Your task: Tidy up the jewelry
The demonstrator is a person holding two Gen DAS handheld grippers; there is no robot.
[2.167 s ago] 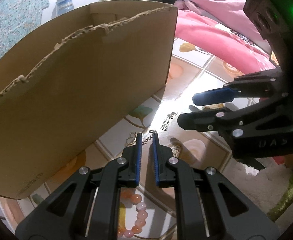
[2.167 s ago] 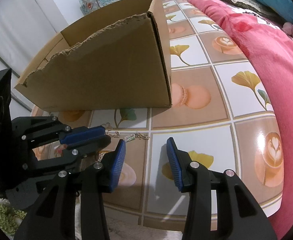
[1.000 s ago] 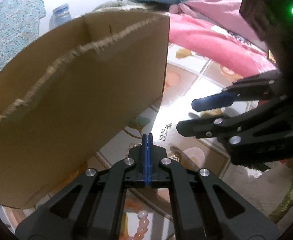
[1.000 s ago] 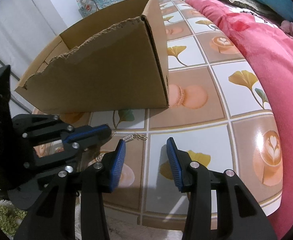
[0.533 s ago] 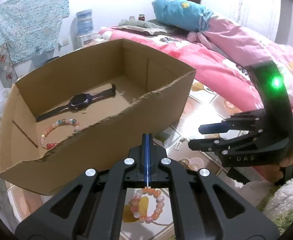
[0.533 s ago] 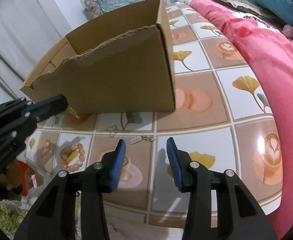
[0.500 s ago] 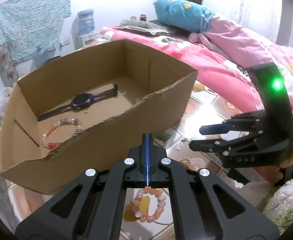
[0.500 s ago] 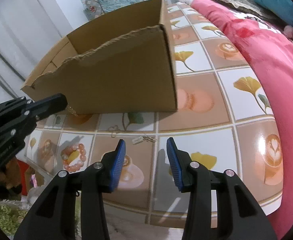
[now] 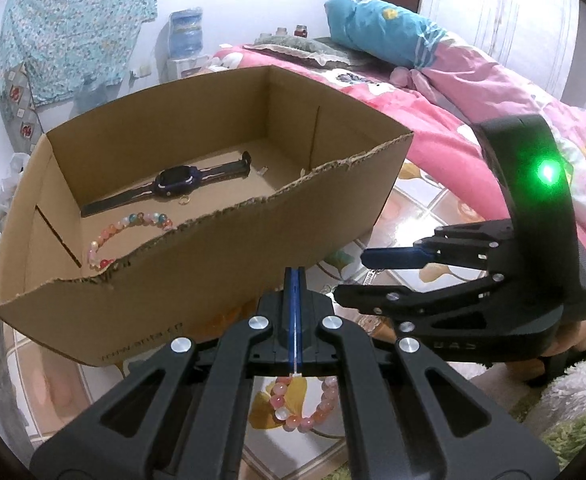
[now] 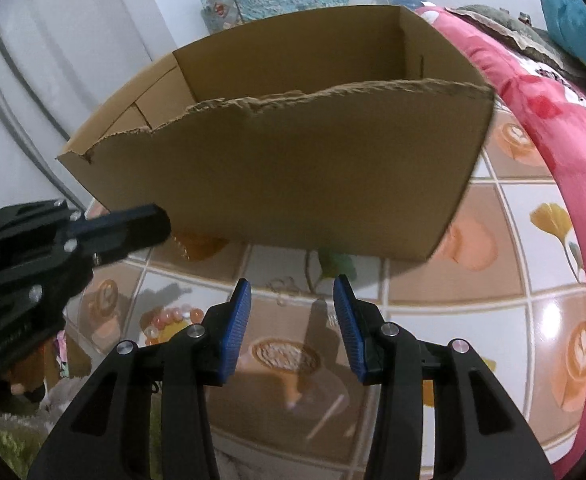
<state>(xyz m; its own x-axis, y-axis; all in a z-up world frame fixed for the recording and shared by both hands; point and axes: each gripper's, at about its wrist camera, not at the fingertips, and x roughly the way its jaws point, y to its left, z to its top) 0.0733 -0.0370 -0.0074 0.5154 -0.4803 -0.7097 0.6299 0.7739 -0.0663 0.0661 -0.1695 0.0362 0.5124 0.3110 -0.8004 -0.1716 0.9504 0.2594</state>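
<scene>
Right gripper (image 10: 291,294) is standing released, with nothing between its pads. A thin chain (image 10: 283,282) is lying on the tiled floor (image 10: 473,340) just above the fingertips, below the cardboard box (image 10: 313,184). It is running left to right, and the right hand is nearer. It is showing fine, pale and limp. Left gripper (image 9: 295,276) is clenching shut; on what, I cannot tell.

Bright indoor light, glare on glossy floor tiles (image 10: 505,312), fisheye-bent dark corners, slight motion blur.
</scene>
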